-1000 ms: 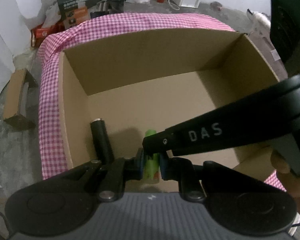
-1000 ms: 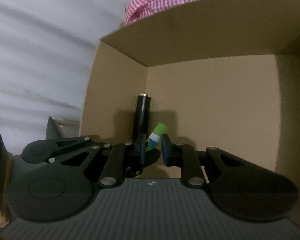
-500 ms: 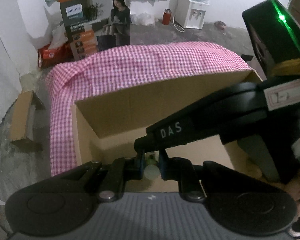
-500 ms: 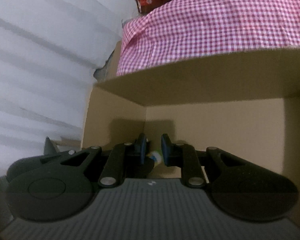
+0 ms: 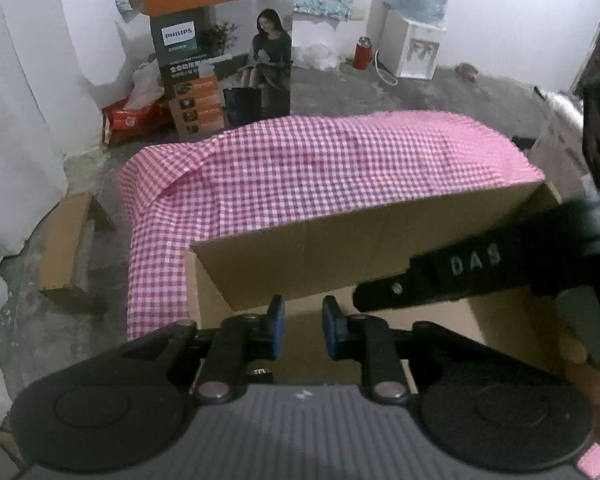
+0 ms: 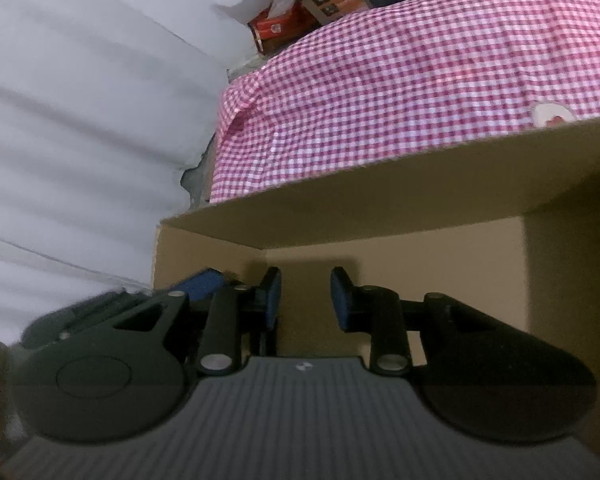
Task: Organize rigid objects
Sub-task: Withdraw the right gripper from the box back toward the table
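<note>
Left gripper [image 5: 301, 326] over the box [image 5: 340, 248], jaws just opening, empty, right gripper [image 6: 305, 300] the same, checked cloth [image 5: 300, 168] behind

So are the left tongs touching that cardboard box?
Cannot tell. In the left wrist view the left tongs stand open above the cardboard box, but depth is unclear.

Both grippers' fingers [image 5: 275, 330] [image 6: 342, 302] have just opened, releasing the green item.

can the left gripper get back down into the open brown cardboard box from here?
Probably yes. The left gripper, its jaws just opened and empty, sits above the open brown cardboard box. The right gripper crosses beside it, not beneath.
</note>
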